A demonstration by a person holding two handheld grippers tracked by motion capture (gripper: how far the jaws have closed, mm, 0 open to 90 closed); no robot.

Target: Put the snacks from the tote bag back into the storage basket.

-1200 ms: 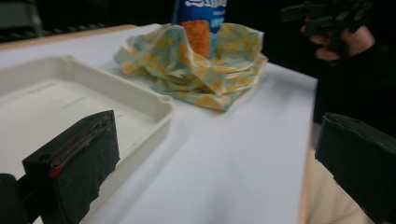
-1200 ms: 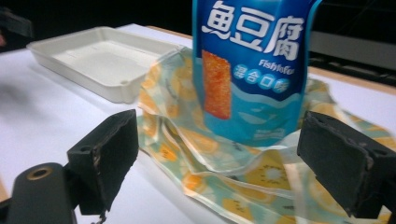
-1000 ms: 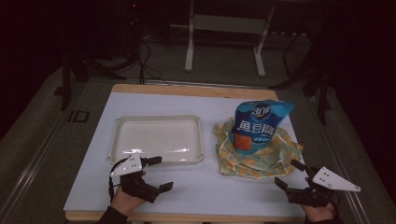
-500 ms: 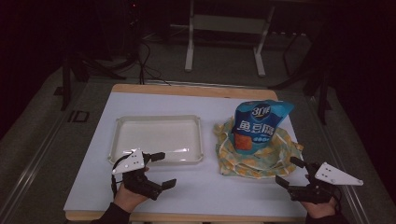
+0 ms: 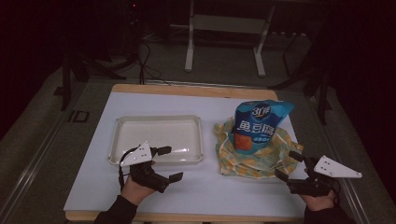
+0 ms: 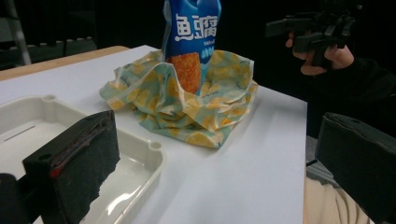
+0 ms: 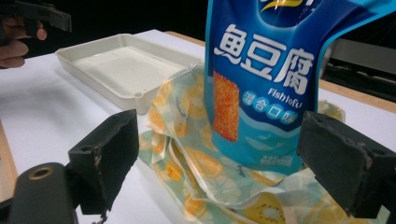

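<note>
A blue snack bag point(image 5: 258, 122) stands upright on a crumpled yellow-and-green patterned cloth point(image 5: 252, 161) at the right of the white table. To its left lies an empty white tray point(image 5: 159, 135). My left gripper point(image 5: 173, 163) is open at the tray's near right corner, holding nothing. My right gripper point(image 5: 285, 164) is open just off the cloth's near right edge. In the left gripper view the tray point(image 6: 140, 158) is close by and the bag point(image 6: 191, 37) stands beyond it. The bag point(image 7: 275, 70) and the cloth point(image 7: 196, 172) sit between the jaws in the right gripper view, a short way ahead.
The white table top point(image 5: 210, 191) has a wooden far edge point(image 5: 191, 89). On the dark floor beyond it are a metal stand point(image 5: 224, 28) and cables. Bare table lies between the tray and the cloth and along the front.
Both grippers have crept slightly forward, the left one toward the tray's near right corner. Their jaws stay open. The bag, cloth and tray have not moved.
</note>
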